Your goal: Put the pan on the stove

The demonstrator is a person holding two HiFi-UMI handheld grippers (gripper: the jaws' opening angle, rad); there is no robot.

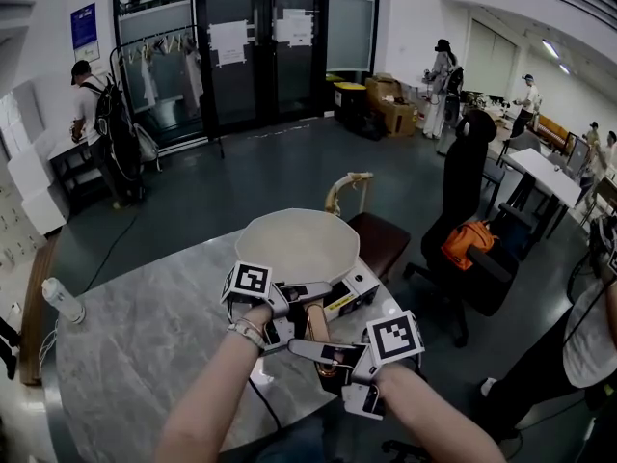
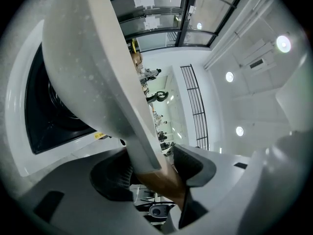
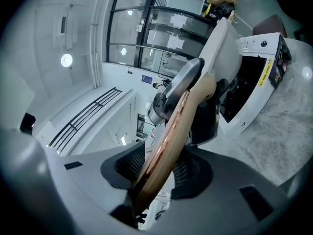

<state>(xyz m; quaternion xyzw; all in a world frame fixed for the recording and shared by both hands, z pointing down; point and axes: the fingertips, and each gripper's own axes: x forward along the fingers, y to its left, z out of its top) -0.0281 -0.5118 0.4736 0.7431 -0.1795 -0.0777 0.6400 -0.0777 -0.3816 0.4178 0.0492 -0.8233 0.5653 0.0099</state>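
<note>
A cream-white pan [image 1: 297, 244] with a wooden handle [image 1: 316, 321] hangs just above the white stove [image 1: 355, 295] with its black glass top, on the marble table [image 1: 145, 345]. My left gripper [image 1: 297, 302] is shut on the handle where it joins the pan. The left gripper view shows its pads pressing the white neck and brown wood [image 2: 151, 168], with the stove [image 2: 49, 111] beneath. My right gripper [image 1: 323, 352] is shut on the wooden handle [image 3: 171, 131] further back. In the right gripper view the stove [image 3: 249, 82] lies ahead at the right.
A clear plastic bottle [image 1: 61, 299] lies on the table's left edge. A dark cable [image 1: 262, 398] runs off the near edge. Beyond the table stand a wooden stool [image 1: 374, 237] and a black office chair [image 1: 468, 210] with an orange item on it. People stand far behind.
</note>
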